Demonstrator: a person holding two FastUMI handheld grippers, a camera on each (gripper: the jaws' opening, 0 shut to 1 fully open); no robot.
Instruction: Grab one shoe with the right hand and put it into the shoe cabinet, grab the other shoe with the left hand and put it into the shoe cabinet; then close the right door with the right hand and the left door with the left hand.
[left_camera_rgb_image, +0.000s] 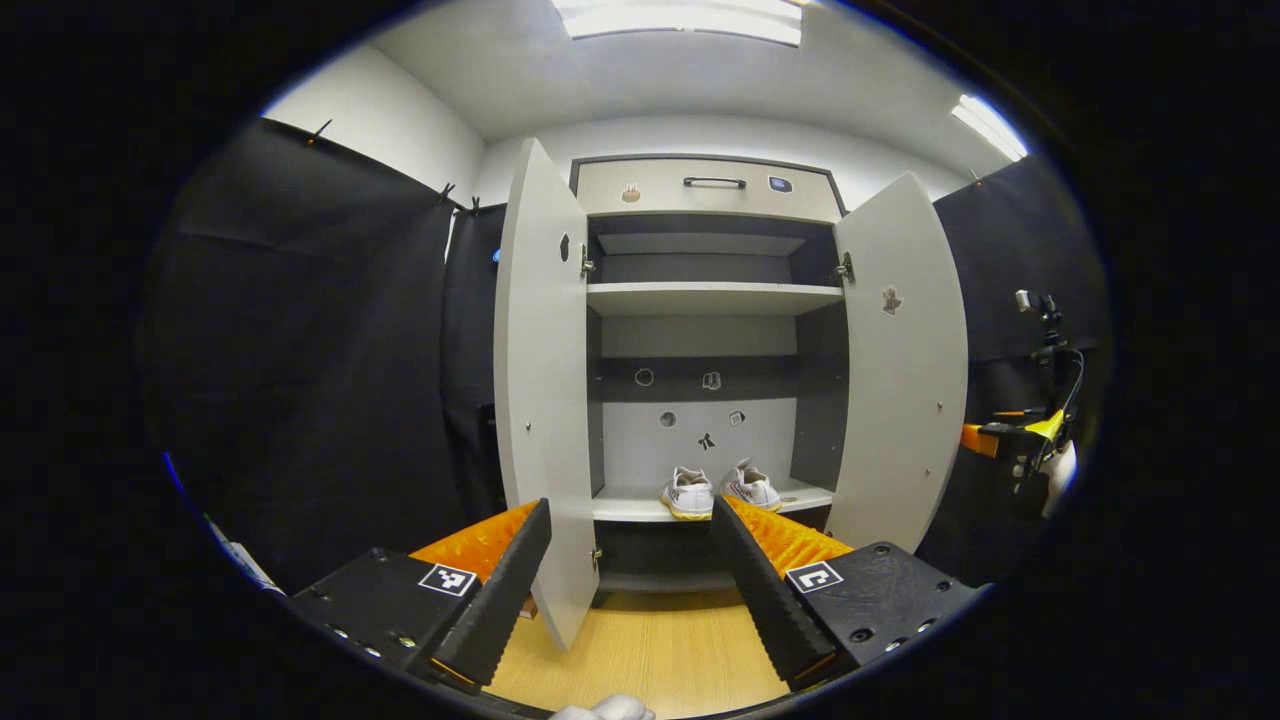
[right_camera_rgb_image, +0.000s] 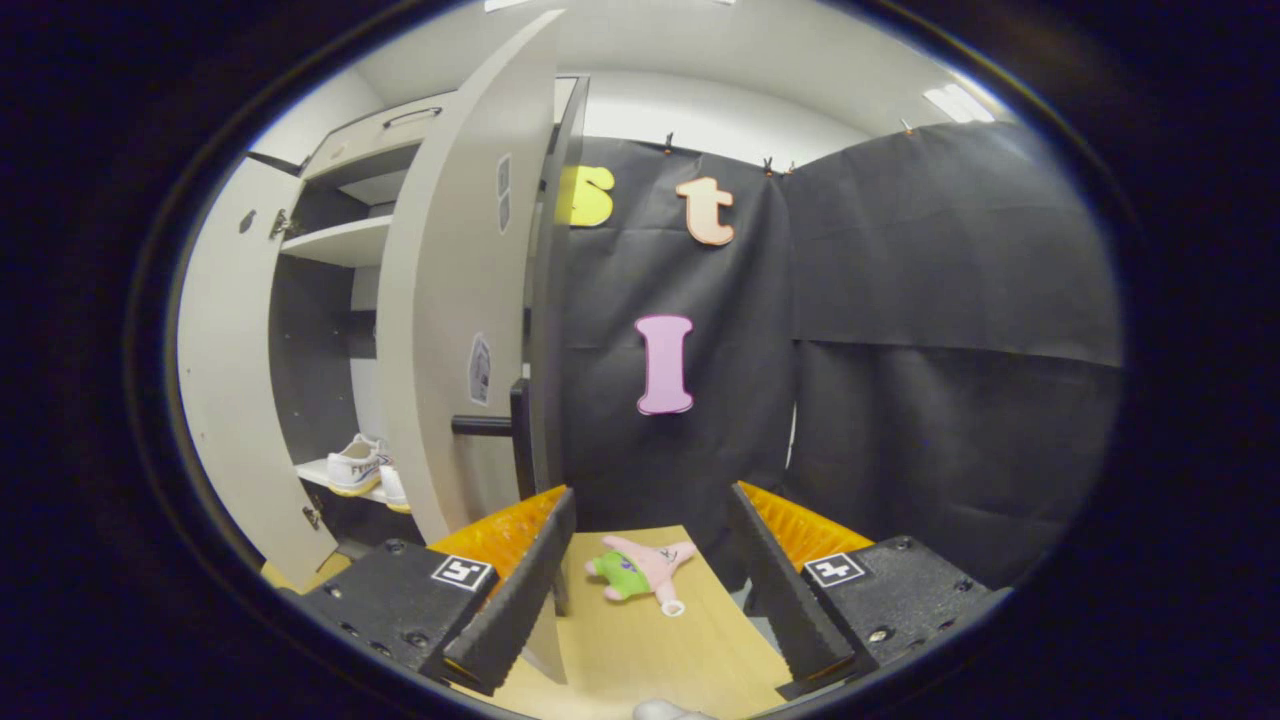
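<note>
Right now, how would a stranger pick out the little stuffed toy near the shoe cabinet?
Find the tall shoe cabinet with both doors open. Past its right door, on the wooden floor, lies the stuffed toy. It is pink, star-shaped, with green shorts, unlike the white shoes inside.

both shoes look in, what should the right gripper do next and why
Probably swing the right gripper in behind the right door and push it shut: both shoes sit on the cabinet's lower shelf, both doors stand open, and its jaws are open and empty.
</note>
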